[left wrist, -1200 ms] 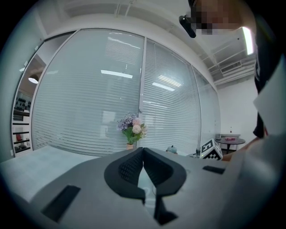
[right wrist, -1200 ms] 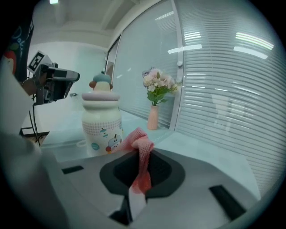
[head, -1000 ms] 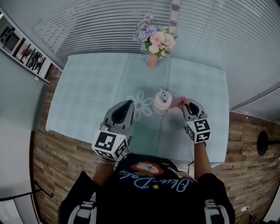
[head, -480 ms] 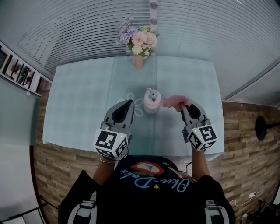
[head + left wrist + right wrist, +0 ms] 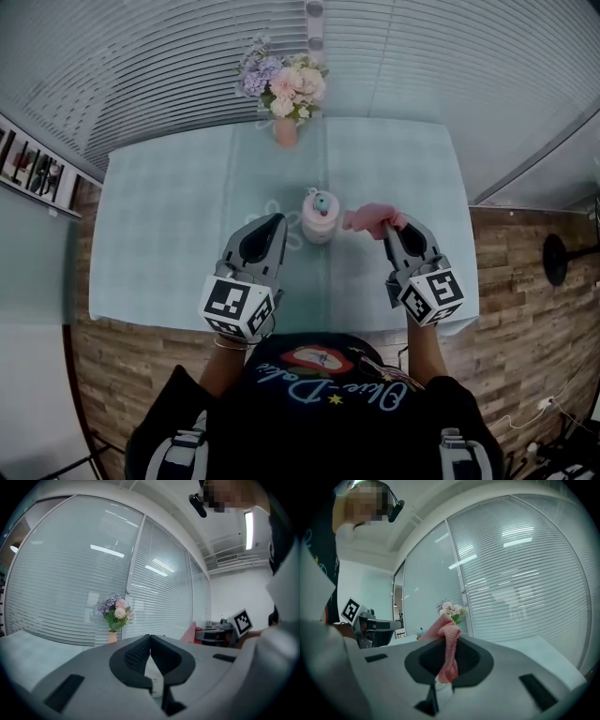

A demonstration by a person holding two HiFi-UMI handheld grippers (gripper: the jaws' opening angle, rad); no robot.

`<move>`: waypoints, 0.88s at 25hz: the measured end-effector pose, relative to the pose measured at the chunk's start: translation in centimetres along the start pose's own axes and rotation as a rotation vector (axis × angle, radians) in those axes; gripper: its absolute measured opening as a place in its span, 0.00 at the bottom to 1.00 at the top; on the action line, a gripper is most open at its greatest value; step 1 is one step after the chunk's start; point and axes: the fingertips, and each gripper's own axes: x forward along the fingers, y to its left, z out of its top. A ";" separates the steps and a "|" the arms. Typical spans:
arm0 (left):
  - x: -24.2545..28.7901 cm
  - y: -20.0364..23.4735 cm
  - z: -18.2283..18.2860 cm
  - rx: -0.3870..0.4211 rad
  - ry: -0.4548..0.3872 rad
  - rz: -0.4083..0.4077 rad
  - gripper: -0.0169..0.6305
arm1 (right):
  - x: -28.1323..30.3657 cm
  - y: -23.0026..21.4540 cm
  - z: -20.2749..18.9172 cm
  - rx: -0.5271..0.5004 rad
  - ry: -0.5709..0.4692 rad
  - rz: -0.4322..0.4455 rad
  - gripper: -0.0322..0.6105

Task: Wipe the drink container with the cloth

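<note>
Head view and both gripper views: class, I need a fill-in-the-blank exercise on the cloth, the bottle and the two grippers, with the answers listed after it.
1. The right gripper is shut on a cloth whose colour is ____.
2. The left gripper, jaws together, holds ____.
3. The bottle stands ____ on the table.
4. In the head view the cloth is on the bottle's ____ side.

Answers: pink; nothing; upright; right.
</note>
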 end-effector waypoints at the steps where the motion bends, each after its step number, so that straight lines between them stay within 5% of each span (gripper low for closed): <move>1: 0.1 0.0 -0.1 -0.001 0.002 -0.003 0.03 | 0.0 0.0 0.0 0.004 -0.001 -0.003 0.09; 22: 2.6 1.0 -1.6 -0.032 0.036 -0.074 0.03 | 0.6 -0.7 -1.0 0.029 0.039 -0.059 0.09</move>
